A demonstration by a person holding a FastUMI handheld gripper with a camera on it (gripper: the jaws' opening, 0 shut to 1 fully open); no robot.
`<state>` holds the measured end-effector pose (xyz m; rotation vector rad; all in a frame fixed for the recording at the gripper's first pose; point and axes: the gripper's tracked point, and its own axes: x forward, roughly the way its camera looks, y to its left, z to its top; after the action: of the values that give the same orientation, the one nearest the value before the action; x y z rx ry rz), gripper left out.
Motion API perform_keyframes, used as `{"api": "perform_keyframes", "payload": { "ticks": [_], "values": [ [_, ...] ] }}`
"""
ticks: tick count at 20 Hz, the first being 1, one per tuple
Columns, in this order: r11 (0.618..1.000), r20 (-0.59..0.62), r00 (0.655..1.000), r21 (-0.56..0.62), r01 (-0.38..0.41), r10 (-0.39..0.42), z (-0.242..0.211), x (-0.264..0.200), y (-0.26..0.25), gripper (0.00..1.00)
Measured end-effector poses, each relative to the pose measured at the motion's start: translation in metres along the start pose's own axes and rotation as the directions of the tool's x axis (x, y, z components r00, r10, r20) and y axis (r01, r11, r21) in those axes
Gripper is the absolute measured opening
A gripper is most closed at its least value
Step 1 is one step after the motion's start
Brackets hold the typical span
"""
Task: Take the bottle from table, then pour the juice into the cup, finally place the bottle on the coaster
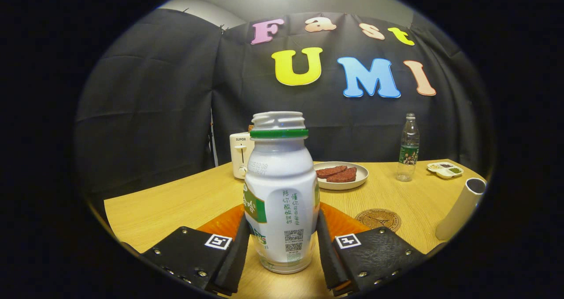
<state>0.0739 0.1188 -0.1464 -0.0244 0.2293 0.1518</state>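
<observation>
A white plastic bottle (280, 193) with a green neck ring and no cap stands upright between my fingers, its base on the wooden table (176, 202). My gripper (280, 233) is shut on the bottle, with one finger against each side of its lower body. Beyond the right finger lies a round brown coaster (378, 219) flat on the table. Further right stands a tall white cup (461, 208), tilted by the lens, with its mouth open. An orange object (339, 222) lies low behind the bottle, mostly hidden by it and the fingers.
A white toaster (240, 155) stands at the back left. Behind the bottle sits a plate (359, 180) with brown slices. A clear water bottle (408, 149) and a small divided dish (445, 170) stand at the back right.
</observation>
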Motion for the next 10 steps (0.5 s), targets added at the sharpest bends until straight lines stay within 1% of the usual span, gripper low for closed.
{"api": "perform_keyframes", "payload": {
  "ticks": [5, 10],
  "values": [
    [0.996, 0.019, 1.0, 0.09, -0.018, 0.017, 0.01, -0.006, -0.008, 0.7],
    [0.972, 0.064, 0.996, 0.225, -0.068, 0.055, 0.027, -0.014, -0.014, 0.7]
  ]
}}
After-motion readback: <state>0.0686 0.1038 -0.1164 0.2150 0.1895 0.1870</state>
